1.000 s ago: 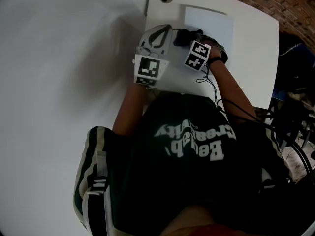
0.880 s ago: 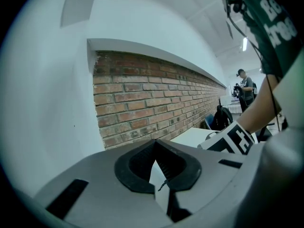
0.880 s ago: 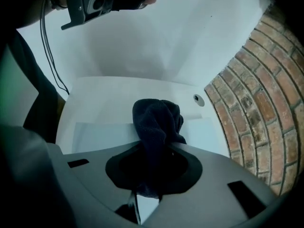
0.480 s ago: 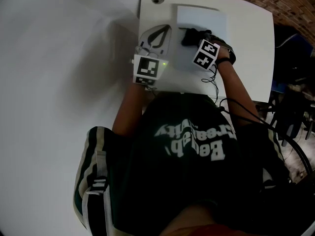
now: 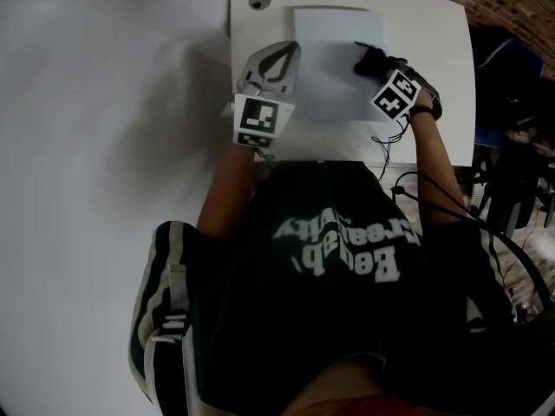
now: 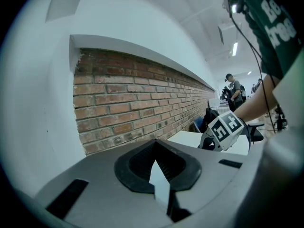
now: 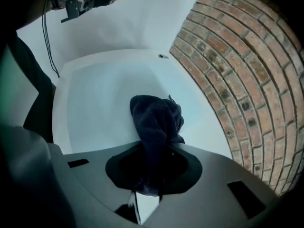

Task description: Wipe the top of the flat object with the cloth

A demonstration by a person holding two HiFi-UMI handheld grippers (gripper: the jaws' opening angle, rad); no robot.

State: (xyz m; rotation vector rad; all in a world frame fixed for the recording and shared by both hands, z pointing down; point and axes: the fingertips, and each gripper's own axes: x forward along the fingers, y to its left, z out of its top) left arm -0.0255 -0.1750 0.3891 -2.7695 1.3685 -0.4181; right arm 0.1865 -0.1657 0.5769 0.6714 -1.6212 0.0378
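A pale flat sheet (image 5: 334, 59) lies on the white table (image 5: 434, 24), seen also in the right gripper view as the sheet (image 7: 99, 108). My right gripper (image 5: 375, 66) is shut on a dark bunched cloth (image 5: 368, 58), which rests on the sheet near its right edge. In the right gripper view the cloth (image 7: 156, 120) hangs out of the right gripper (image 7: 152, 170) onto the sheet. My left gripper (image 5: 282, 59) lies at the sheet's left edge with its jaws together. The left gripper (image 6: 156, 165) points toward a brick wall; nothing is seen held in it.
A small round hole (image 5: 258, 1) sits in the table's far left corner. A brick wall (image 5: 512, 7) runs behind the table. Dark chairs and cables (image 5: 512, 172) crowd the right side. A white wall (image 5: 104, 102) fills the left. A person (image 6: 232, 87) stands far off.
The right gripper has slid the cloth rightward across the sheet, from near its left side to its right edge. The left gripper has stayed put.
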